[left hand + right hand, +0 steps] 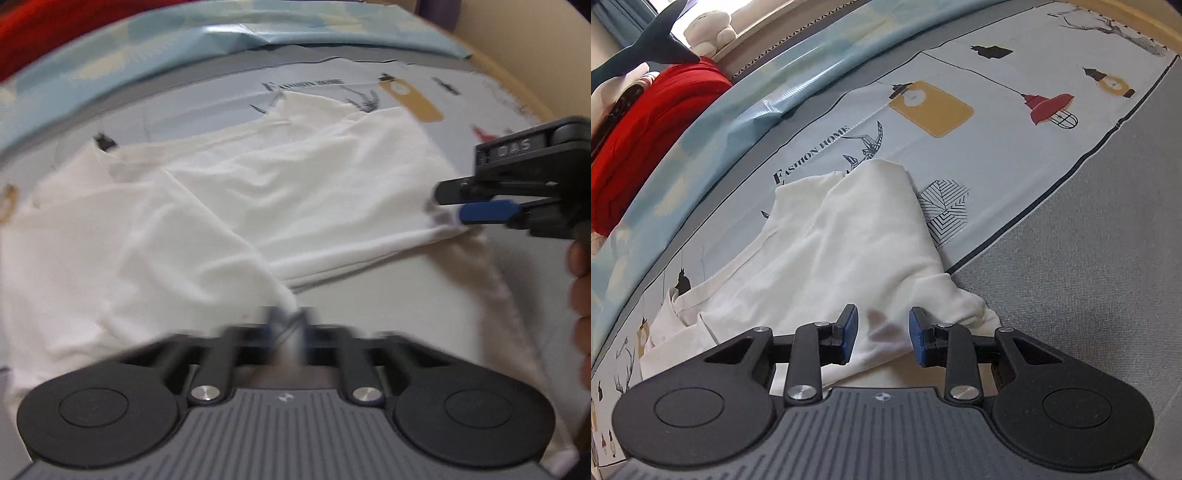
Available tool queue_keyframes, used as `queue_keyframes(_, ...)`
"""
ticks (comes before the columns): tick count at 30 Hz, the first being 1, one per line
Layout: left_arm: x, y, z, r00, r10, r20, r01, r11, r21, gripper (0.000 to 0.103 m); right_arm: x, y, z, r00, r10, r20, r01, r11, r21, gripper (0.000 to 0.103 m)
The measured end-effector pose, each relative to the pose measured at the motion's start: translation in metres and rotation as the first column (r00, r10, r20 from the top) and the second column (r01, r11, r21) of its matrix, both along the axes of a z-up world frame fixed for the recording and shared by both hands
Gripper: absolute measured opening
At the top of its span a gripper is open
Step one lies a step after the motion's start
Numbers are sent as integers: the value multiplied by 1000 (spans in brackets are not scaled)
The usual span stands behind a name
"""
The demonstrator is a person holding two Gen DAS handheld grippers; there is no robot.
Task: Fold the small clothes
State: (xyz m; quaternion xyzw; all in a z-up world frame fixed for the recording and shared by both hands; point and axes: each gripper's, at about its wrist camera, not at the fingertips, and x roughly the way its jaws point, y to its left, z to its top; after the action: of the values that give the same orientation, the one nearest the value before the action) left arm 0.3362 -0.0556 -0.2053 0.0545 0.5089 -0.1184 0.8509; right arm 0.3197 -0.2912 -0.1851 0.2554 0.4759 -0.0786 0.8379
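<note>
White garment (831, 251) lying crumpled and partly folded on a printed sheet (997, 155) that covers a bed; the sheet bears lamp motifs, a geometric leaf and the words "FASHION HOME". The garment occupies the middle of the sheet, its folded layers running from the near edge toward the far lettering.

Left gripper (286, 325), left wrist view: fingers pressed together at the near centre of the view, blurred, with a tip of white fabric drawn up between them, so they pinch a corner of the garment.

Right gripper (882, 332), right wrist view: the 2 blue-padded fingers (849, 328) stand apart over the near edge of the garment, cloth showing in the gap beneath them; the pads do not press on it. The same gripper (461, 210) appears at the right of the left wrist view, its blue pad reaching the right edge of the garment, with part of a hand (580, 280) behind it.

Surroundings: a light blue patterned cover (713, 122) along the far left of the sheet, a red cloth (646, 129) beyond it, a pale plush bear (709, 31) and a dark plush shark (653, 48) at the far left near a window. Plain grey fabric (1089, 258) lies to the right.
</note>
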Motion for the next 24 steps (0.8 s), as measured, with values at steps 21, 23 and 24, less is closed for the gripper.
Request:
queue_keyframes(21, 16, 229, 31, 816, 578, -9, -567, 797, -209, 22, 6, 1, -1, 996, -91, -14, 91, 996, -27, 32)
queue_keyframes(23, 15, 231, 20, 812, 582, -44, -575, 785, -229, 22, 2, 4, 3, 995, -102, -9, 102, 995, -8, 32)
queue_keyframes(24, 15, 232, 14, 810, 584, -48, -578, 783, -229, 22, 1, 6, 3, 995, -101, -8, 101, 995, 3, 32)
